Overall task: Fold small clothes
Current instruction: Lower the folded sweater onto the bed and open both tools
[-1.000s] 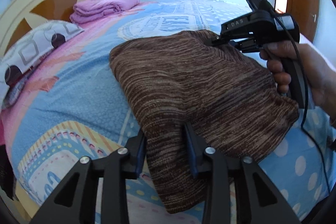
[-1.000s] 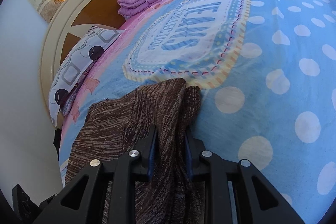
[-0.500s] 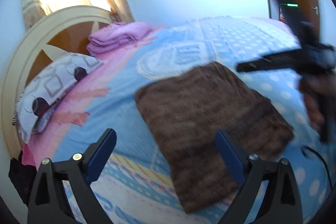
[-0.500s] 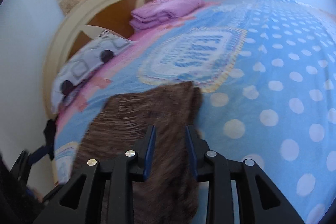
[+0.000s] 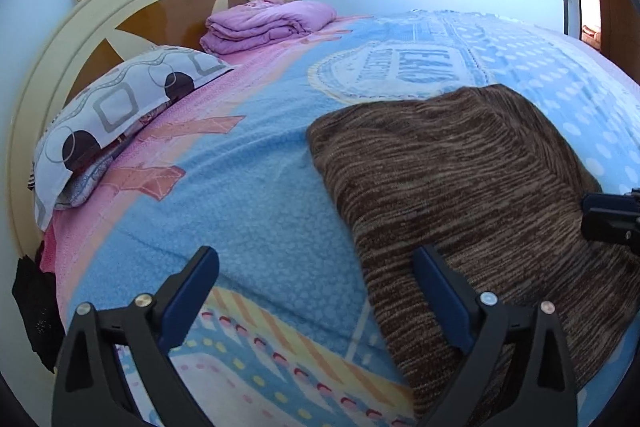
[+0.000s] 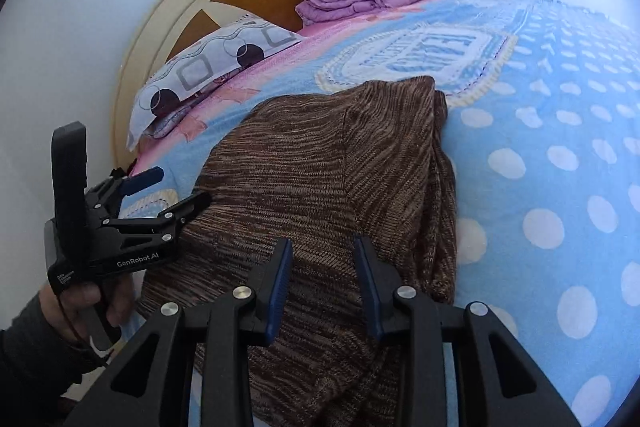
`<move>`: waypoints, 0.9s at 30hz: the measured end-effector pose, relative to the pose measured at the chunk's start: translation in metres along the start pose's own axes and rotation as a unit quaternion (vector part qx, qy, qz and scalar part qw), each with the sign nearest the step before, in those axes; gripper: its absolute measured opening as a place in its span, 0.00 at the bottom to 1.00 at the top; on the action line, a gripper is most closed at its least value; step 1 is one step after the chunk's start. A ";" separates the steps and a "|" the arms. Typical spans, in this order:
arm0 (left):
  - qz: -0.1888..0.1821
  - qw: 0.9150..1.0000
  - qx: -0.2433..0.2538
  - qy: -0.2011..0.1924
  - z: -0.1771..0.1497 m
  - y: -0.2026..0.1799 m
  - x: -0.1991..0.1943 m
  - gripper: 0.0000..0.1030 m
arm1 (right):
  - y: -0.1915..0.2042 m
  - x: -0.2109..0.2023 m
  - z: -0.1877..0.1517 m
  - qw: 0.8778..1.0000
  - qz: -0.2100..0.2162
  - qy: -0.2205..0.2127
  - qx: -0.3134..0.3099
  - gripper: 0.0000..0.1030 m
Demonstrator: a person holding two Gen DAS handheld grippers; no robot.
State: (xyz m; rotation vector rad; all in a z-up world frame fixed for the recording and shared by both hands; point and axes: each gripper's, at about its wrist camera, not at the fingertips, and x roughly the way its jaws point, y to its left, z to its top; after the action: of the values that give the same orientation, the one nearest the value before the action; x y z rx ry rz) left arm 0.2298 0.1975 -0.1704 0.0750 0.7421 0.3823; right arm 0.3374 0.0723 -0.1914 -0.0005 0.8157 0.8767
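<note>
On the bed (image 5: 256, 187), brown knit (image 5: 472, 195) lies folded flat. Left gripper (image 5: 316, 291) just opened wide, nothing between its jaws; its right finger hangs over the knit's near-left edge. Right gripper (image 6: 322, 281) partly apart, opening, above the knit, pads not pressing it.
</note>
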 end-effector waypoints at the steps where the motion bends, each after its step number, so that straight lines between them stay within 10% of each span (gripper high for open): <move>1: 0.002 1.000 -0.002 0.000 0.000 0.000 -0.003 0.98 | -0.001 -0.001 0.000 1.000 0.000 -0.006 0.009 0.32; 8: -0.050 0.999 -0.005 -0.012 -0.005 0.003 -0.068 0.98 | 0.012 -0.044 -0.010 0.997 -0.050 -0.033 0.041 0.35; 13: -0.079 0.995 -0.016 -0.059 0.000 0.002 -0.114 1.00 | 0.052 -0.093 -0.018 0.991 -0.098 -0.087 0.000 0.59; 27: -0.097 0.991 -0.020 -0.092 0.008 0.002 -0.143 1.00 | 0.084 -0.142 -0.020 0.981 -0.139 -0.133 -0.035 0.62</move>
State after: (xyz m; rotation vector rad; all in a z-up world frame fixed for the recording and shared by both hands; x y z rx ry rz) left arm 0.1384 0.1478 -0.0715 0.0002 0.5531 0.2015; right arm 0.2158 0.0253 -0.0887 -0.0571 0.5177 0.6229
